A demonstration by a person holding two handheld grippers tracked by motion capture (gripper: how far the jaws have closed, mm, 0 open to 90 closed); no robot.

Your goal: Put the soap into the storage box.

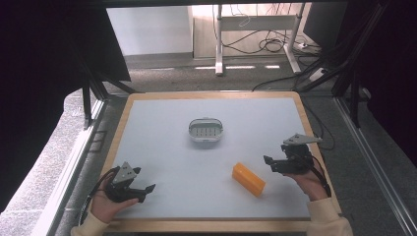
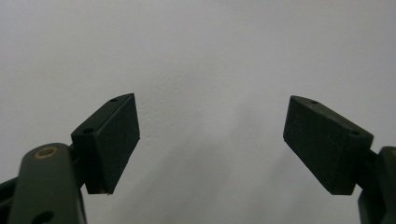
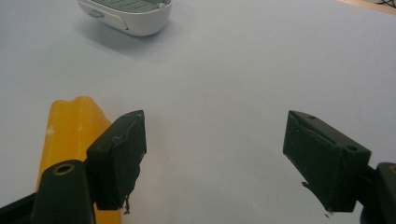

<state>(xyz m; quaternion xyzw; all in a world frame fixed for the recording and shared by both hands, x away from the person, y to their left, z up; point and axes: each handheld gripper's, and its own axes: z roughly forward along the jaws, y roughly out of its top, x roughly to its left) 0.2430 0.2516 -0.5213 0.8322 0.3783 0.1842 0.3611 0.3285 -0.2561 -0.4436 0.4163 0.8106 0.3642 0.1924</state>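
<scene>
An orange block [image 1: 248,179] lies on the grey table top [image 1: 162,157], right of centre near the front. A small white oval dish [image 1: 205,130] with a perforated insert sits at the middle. My right gripper [image 1: 269,163] is held low at the right edge, just right of the block and pointing left, jaws open with nothing between them. In the right gripper view the block [image 3: 70,126] lies behind the left jaw, outside the gap of the right gripper [image 3: 215,158], and the dish [image 3: 130,11] is far ahead. My left gripper [image 1: 147,189] rests at the front left corner. The left gripper [image 2: 210,140] stands open over bare table.
A wooden rim [image 1: 211,226] borders the table. Dark frame posts [image 1: 91,98] stand at the left and right of it. Beyond the far edge is a floor with a desk frame and cables [image 1: 265,44].
</scene>
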